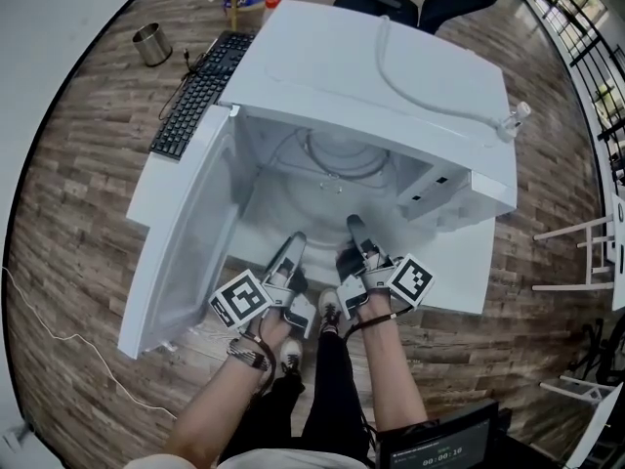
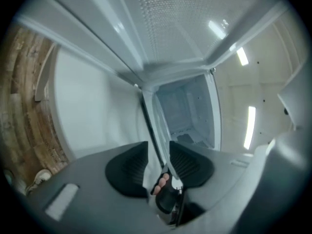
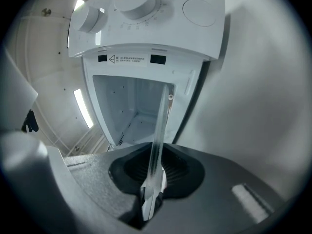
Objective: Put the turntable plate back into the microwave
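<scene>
Nearest in, the left gripper point(image 2: 158, 155) has its fingers point(image 2: 129, 172) standing fairly wide, with the thin rim of the turntable plate point(image 3: 157, 140) running between them but not pinched (it seems to lean on one pad only); the right gripper point(image 3: 157, 168) has its fingers narrow and clamped on the same glass rim, so the right hand appears to carry the load. The plate is off the microwave floor, held edge-on at the mouth of the microwave point(image 1: 391, 76), beside the open door point(image 1: 186, 233), with the cavity point(image 3: 131, 116) straight ahead.

To do this step well, the right grip should probably stay firm while the plate goes in level and clear of the door frame; the left fingers would do best either to close again or merely to steady the rim; the plate should be centred over the cavity floor and lowered until it sits flat, and only then let go, since glass dropped even slightly may chip.

Much is hard to make out; the clear plate nearly vanishes in the head view, and its far rim cannot be traced; whether a roller ring or drive hub waits on the cavity floor is not certain; nor is it clear whether the plate already touches anything inside.
</scene>
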